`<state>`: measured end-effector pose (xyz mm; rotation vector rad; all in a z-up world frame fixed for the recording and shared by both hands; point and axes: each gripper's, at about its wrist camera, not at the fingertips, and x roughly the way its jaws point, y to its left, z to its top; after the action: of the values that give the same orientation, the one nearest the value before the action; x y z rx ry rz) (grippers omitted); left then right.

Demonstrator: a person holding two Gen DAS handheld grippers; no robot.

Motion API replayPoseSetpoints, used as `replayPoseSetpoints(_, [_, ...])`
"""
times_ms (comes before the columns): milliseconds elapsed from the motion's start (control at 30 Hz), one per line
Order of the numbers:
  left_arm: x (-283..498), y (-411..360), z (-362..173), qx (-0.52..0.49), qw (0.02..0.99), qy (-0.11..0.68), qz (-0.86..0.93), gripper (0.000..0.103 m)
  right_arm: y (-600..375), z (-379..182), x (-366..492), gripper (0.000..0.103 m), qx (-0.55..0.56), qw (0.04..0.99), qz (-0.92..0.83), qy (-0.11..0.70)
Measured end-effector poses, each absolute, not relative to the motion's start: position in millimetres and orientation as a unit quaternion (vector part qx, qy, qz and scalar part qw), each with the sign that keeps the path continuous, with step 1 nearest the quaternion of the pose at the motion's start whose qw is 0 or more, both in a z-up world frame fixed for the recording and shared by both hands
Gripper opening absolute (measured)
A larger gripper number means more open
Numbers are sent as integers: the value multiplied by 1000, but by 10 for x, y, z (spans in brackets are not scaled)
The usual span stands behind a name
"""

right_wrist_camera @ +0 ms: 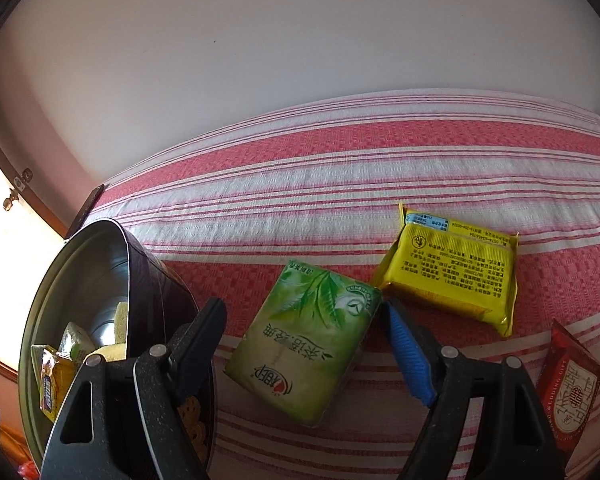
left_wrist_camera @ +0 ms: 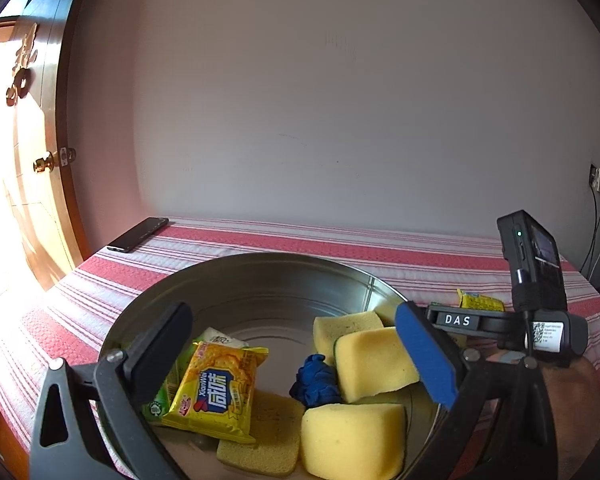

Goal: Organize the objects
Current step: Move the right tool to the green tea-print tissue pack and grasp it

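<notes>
The right hand-held gripper [right_wrist_camera: 304,354] points steeply down at a green tissue pack [right_wrist_camera: 306,346] lying flat on the red-and-white striped table [right_wrist_camera: 340,184]. Its jaws stand wide open and empty, one on each side of the pack, with a clear gap on the left and the blue-padded right jaw just beside the pack's edge; I cannot tell whether it touches. The pack's long axis runs from near the lens up and slightly to the right, roughly along the line the fingers point, so a close would likely pinch it across its short width. A yellow snack packet [right_wrist_camera: 456,276] lies just past it to the right, and a red packet [right_wrist_camera: 568,388] at the far right edge.

The metal bowl [right_wrist_camera: 112,276] sits immediately left of the pack. The left hand-held gripper [left_wrist_camera: 296,356] hangs over that bowl, open and holding nothing, above yellow sponges [left_wrist_camera: 374,362], a blue wad [left_wrist_camera: 316,380] and another snack packet [left_wrist_camera: 214,392]. The right hand is clearly the nearer one to the pack, which probably goes into the bowl next.
</notes>
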<state>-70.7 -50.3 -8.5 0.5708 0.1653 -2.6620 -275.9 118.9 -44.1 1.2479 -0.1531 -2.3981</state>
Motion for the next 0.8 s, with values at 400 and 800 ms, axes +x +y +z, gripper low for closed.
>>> replayPoseSetpoints(400, [-780, -393, -68, 204, 191, 55, -959, 103, 1158, -484, -2755, 79, 440, 202, -875, 20])
replayPoseSetpoints(800, [-855, -47, 1, 188, 155, 51, -969, 103, 1629, -186, -2302, 61, 355, 219, -909, 3])
